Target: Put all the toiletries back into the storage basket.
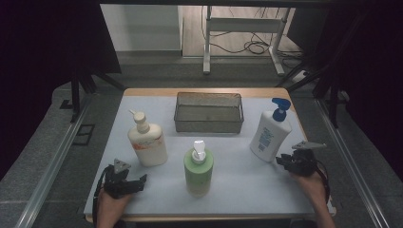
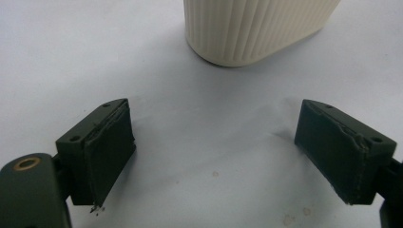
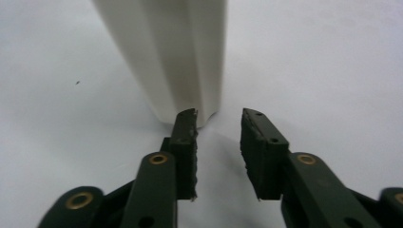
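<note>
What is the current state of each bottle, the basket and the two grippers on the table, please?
Cream pump bottle: upright, untouched.
Green pump bottle: upright, untouched, at the table's middle front.
White bottle with blue pump: upright, not gripped.
Wire basket: upright, nothing visible inside.
Left gripper: open wide, nothing between its fingers.
Right gripper: partly open, holding nothing, close to the white bottle's base.

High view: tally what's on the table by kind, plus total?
Pump bottles: 3 (cream bottle with orange label, green bottle with white pump, white bottle with blue pump)
Grey wire mesh baskets: 1
Handheld black grippers: 2 (left gripper, right gripper)
Total: 6
</note>
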`<action>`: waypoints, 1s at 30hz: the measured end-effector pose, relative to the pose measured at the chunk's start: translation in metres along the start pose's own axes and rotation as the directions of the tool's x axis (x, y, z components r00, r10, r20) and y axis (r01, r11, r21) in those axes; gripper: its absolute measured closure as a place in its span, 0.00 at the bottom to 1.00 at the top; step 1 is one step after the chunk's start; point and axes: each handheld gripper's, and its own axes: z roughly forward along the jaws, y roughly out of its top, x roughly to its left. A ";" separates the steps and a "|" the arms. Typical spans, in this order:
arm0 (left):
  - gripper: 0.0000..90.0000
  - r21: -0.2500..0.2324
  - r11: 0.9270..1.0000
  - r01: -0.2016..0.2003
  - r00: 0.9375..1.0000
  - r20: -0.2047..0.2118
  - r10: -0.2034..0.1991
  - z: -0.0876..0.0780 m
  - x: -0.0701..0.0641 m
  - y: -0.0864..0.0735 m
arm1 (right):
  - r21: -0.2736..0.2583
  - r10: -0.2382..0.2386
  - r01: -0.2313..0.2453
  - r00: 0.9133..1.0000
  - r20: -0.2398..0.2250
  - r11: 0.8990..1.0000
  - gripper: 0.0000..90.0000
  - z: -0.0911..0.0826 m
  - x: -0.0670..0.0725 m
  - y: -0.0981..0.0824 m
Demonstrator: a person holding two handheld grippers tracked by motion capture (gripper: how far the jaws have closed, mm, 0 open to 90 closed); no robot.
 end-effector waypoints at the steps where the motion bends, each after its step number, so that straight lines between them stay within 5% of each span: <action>1: 0.14 0.000 1.000 0.000 1.000 0.000 0.000 0.000 0.000 0.000 | 0.000 -0.003 0.003 1.000 -0.001 1.000 0.70 -0.001 0.001 0.000; 15: 0.14 -0.001 1.000 0.000 1.000 0.000 0.000 0.000 0.000 0.000 | -0.061 -0.014 0.012 1.000 -0.024 0.998 0.45 -0.013 0.007 0.010; 30: 0.14 -0.004 1.000 0.001 1.000 -0.002 -0.001 0.000 0.000 -0.001 | -0.108 -0.028 0.024 0.999 -0.035 0.994 0.34 -0.022 0.006 0.019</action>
